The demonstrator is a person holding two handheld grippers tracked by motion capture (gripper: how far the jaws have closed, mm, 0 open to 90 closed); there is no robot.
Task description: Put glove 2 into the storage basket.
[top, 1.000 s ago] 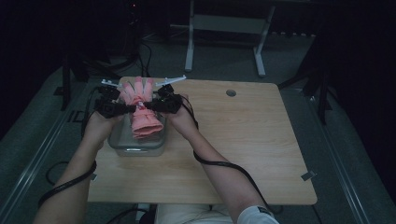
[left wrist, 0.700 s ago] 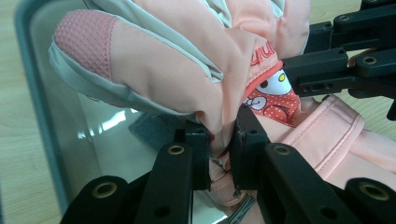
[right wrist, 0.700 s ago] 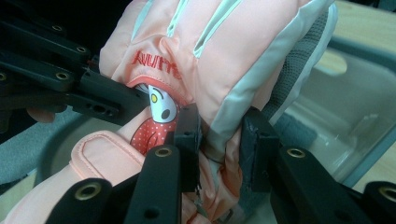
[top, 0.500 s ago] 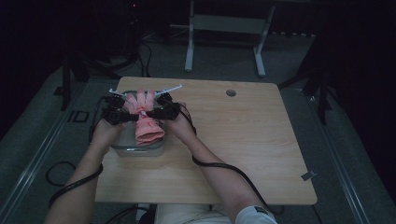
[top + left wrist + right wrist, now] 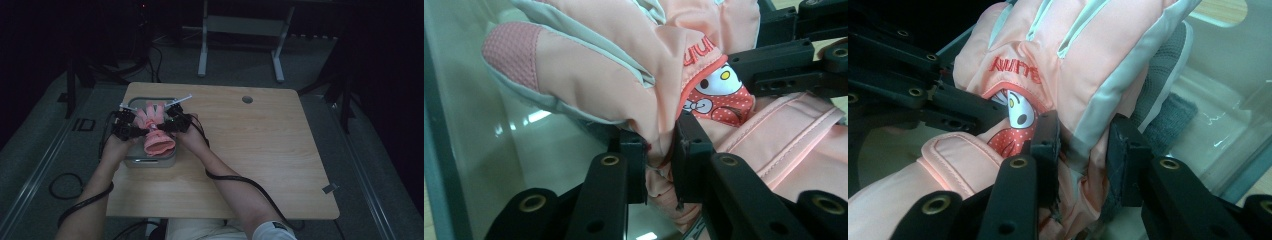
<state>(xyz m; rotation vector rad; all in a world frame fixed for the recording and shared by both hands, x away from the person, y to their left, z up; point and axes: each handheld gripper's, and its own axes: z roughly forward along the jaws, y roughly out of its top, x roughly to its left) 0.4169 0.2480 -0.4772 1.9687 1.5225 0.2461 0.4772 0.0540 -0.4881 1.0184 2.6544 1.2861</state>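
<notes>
**Over the clear bin: both tools clamped on a pink glove**

At the left end of the desk (image 5: 260,165), the left tool (image 5: 131,131) and the right tool (image 5: 172,124) grip one pink glove (image 5: 156,134) from opposite sides. Seen from the left tool (image 5: 659,165) itself, its two black jaws are pinched tight on a fold of fabric at the edge of the glove (image 5: 624,75), just below the thumb with its darker textured patch. The right tool (image 5: 1080,160) is likewise clamped on the glove (image 5: 1068,60), its jaws squeezing the side seam where pink cloth meets a pale grey strip; those jaws have just eased apart slightly, with the fabric pressed between them.

A cartoon patch (image 5: 721,95) with red dotted cloth sits on the back of the glove, under red stitched lettering, and a padded cuff strap (image 5: 784,135) runs below it. Each tool view shows the other tool's black linkage on the far side of the glove.

The glove hangs between the tools, fingers pointing away from the person, its cuff low over a clear plastic bin (image 5: 131,161) that stands on the desk near its left edge. Through the bin's transparent wall (image 5: 484,165) the pale floor of the bin shows beneath the glove.
</notes>
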